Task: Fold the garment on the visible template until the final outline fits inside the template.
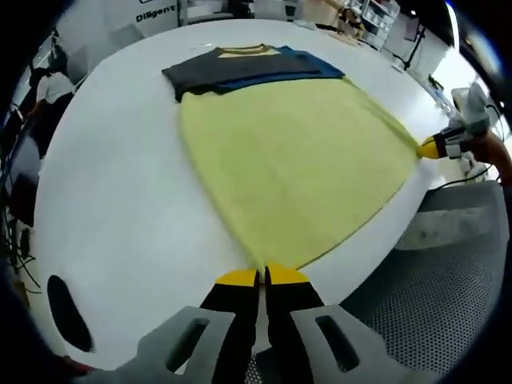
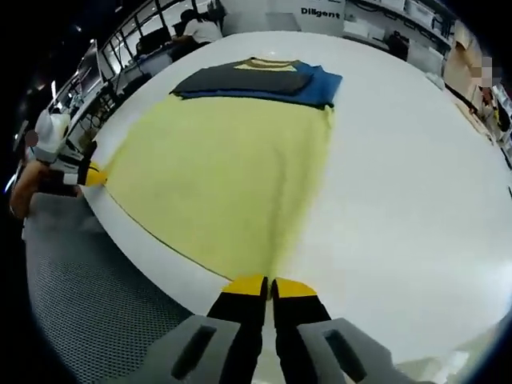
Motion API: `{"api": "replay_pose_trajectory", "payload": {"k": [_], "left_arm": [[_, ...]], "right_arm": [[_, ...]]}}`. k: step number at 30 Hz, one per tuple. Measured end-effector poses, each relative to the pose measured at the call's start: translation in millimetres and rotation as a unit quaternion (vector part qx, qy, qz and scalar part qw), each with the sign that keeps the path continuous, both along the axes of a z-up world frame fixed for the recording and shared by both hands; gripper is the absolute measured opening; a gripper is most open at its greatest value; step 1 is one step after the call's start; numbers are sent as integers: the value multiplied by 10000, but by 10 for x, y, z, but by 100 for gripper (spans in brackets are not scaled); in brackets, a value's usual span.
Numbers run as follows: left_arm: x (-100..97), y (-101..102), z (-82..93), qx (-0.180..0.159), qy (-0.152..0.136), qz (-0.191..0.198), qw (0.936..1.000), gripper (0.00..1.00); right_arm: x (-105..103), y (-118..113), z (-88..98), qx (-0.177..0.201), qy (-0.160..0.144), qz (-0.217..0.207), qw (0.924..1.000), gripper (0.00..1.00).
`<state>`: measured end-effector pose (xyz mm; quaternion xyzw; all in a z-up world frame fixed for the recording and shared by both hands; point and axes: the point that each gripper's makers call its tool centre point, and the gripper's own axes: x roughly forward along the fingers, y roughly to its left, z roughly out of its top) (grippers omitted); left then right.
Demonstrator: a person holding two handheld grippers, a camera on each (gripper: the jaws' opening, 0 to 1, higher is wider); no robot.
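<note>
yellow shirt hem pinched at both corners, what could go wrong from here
Each gripper holds only the very corner of the yellow shirt: left gripper, right gripper. The fabric could slip out during the fold.

The hem lies at the edge of the white table, so a dropped corner could hang off it.

The sleeves are folded loosely on top; a fast lift could undo them.

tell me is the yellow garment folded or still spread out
Partly folded: sleeves lie tucked across the top, yellow garment body spread flat on the table.

Hem corners of the yellow garment [image 1: 296, 160] hidden inside both pinched grippers, template beneath it covered, wall lettering [image 2: 320, 11] cut short, background shelves blurred
</note>
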<state>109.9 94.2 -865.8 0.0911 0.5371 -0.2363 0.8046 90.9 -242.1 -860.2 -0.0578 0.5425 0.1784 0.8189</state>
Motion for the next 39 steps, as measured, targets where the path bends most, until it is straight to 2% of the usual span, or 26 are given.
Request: {"api": "replay_pose_trajectory", "payload": {"k": [6, 12, 26, 39], "left_arm": [[-95, -13, 8, 77, 115, -236, 9996, 2], [-258, -33, -18, 59, 402, -410, 9983, 2], [-425, -36, -29, 99, 586, -673, 9960, 2], [-531, -45, -32, 62, 739, -718, 9947, 2]], "right_arm": [[-93, -2, -13, -6, 160, 25, 9999, 0], [-194, -7, 1, 29, 301, 2, 9995, 0], [-371, 17, -18, -33, 565, 188, 9982, 0], [-473, 16, -20, -62, 744, 235, 9969, 0]]}}
